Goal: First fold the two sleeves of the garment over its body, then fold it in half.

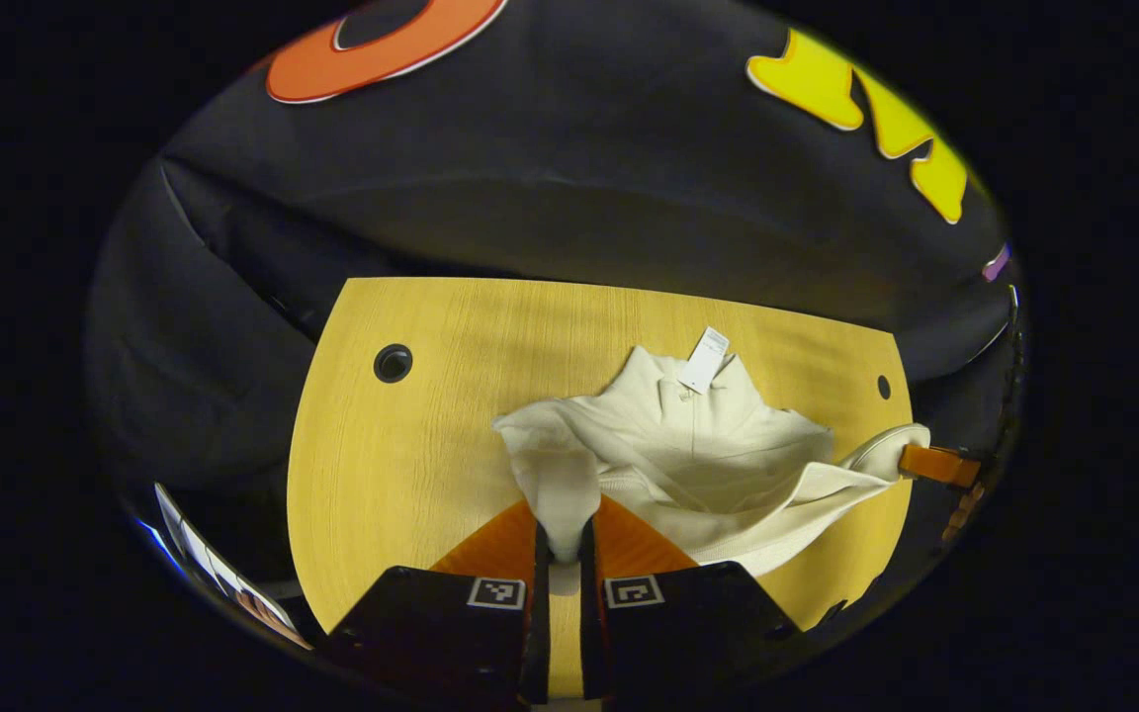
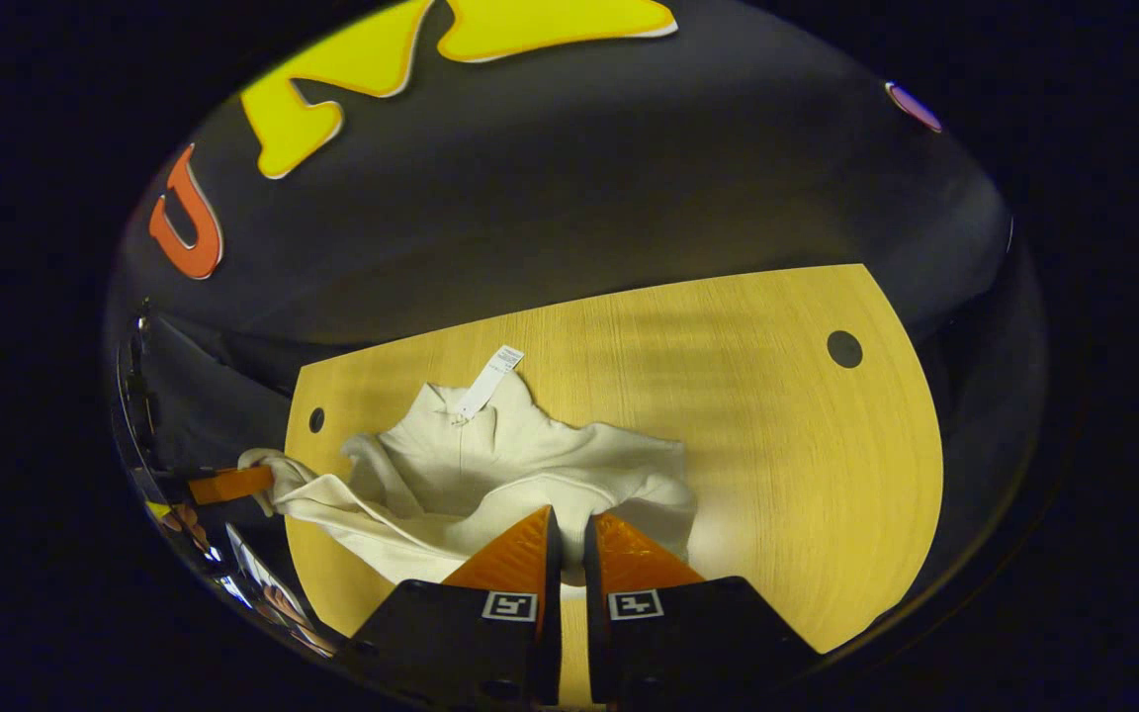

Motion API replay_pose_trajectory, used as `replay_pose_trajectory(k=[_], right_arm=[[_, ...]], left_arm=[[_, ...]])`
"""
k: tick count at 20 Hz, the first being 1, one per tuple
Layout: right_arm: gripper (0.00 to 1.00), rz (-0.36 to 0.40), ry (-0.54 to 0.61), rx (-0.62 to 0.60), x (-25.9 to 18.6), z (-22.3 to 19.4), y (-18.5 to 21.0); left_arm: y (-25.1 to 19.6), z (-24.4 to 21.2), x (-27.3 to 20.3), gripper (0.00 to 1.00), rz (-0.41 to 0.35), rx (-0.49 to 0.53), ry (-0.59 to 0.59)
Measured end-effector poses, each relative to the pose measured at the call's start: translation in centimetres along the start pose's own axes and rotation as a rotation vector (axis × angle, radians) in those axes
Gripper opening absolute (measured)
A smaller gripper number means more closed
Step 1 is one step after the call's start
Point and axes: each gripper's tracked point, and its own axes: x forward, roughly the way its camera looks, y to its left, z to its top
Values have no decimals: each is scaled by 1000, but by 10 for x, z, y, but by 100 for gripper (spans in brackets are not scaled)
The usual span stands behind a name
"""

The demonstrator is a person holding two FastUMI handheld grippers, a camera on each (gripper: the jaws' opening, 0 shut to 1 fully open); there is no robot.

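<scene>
A cream garment lies rumpled on the wooden table, collar and white tag at the far side. My left gripper is shut on a narrow, sleeve-like fold of it, lifted off the table. At the right edge my right gripper pinches another end of the cloth, stretched taut. In the right gripper view the garment spreads before my right gripper, whose fingers stand nearly together with pale cloth in the slit. My left gripper holds a pulled end at the far left.
The table has bare wood to the garment's right in the right gripper view. Round cable holes sit near its far corners. Black cloth wall rises behind. Small shiny items lie beyond the table's near left edge.
</scene>
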Motion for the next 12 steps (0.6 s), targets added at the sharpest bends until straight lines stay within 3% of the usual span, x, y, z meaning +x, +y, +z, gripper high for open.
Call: replay_pose_trajectory(k=[2,6,9,10,11,12], right_arm=[[12,-23,16,22,46,10,-9],[12,-50,23,95,105,19,-19],[11,-64,12,86,122,16,-23],[14,-59,9,89,123,17,-22],[15,-46,-7,83,122,20,-20],[29,-59,-35,60,116,27,-22]], left_arm=[[2,0,76,16,12,18,38],[1,18,127,15,22,78,70],[-1,22,144,18,30,74,54],[5,26,145,24,63,81,36],[6,29,146,47,74,88,26],[7,28,148,55,73,77,19]])
